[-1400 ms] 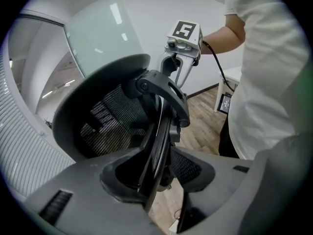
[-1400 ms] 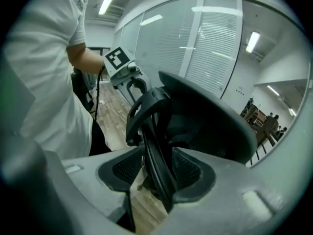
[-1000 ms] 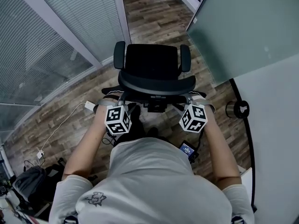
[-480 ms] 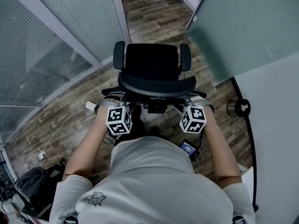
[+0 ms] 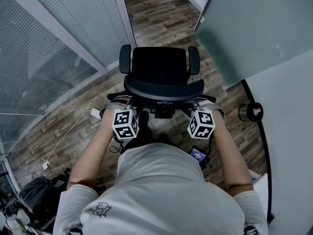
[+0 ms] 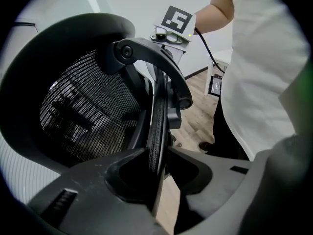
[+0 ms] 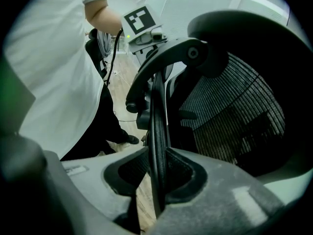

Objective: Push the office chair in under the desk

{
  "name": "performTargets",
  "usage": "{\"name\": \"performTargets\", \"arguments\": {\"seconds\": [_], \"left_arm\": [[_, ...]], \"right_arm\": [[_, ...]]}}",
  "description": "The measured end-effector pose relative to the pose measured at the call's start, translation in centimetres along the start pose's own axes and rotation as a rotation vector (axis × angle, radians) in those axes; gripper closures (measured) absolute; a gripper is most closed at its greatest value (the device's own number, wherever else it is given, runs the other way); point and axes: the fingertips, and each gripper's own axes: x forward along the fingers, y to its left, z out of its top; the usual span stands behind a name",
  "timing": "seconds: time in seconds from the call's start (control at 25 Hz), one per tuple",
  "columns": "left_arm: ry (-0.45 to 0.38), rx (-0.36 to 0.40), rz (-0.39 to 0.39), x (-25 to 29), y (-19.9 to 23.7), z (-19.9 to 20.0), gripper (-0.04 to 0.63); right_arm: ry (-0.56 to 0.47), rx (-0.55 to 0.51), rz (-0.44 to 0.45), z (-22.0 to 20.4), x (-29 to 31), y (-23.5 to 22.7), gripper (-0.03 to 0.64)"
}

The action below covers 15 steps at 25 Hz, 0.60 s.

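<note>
Both pairs of jaws are pressed onto the thin black rim [image 6: 157,112] of the backrest of the black mesh office chair [image 5: 161,65]. The left gripper [image 6: 156,155] pinches this rim on the left side of the backrest, and the right gripper [image 7: 157,156] pinches it on the right side. In each gripper view the rim stands upright between the two grey jaws.

The chair stands on the brown wooden plank floor [image 5: 156,13], directly in front of the person, with its seat turned away from the person. On its left runs a glass wall with grey blinds [image 5: 49,48], and the white frame of this wall passes near the left armrest [image 5: 125,58]. On its right lies the pale grey-green counter [image 5: 254,28], whose corner comes near the right armrest [image 5: 194,60]. The chair is not under the counter. Ahead of the seat, a strip of floor between the wall and the counter is bare. A white cable with a plug [image 5: 93,114] lies on the floor just beside the left forearm [image 5: 95,146].

This forearm and the right forearm [image 5: 227,151] are bare and reach forward and slightly inward. The elbows are bent outward on both sides of the white T-shirt [image 5: 161,190]. The two marker cubes sit level with each other, one on each side of the backrest.
</note>
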Motion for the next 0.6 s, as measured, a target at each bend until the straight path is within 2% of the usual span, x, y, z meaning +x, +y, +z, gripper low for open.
{"name": "performTargets", "arguments": {"seconds": [0.24, 0.6], "left_arm": [[-0.015, 0.031, -0.018, 0.6, -0.6, 1.7, 0.477], [-0.055, 0.116, -0.098, 1.1, -3.4, 5.6, 0.477]], "right_arm": [[0.012, 0.034, -0.010, -1.6, -0.9, 0.8, 0.520], [0.048, 0.108, -0.022, -4.6, -3.4, 3.6, 0.515]]}}
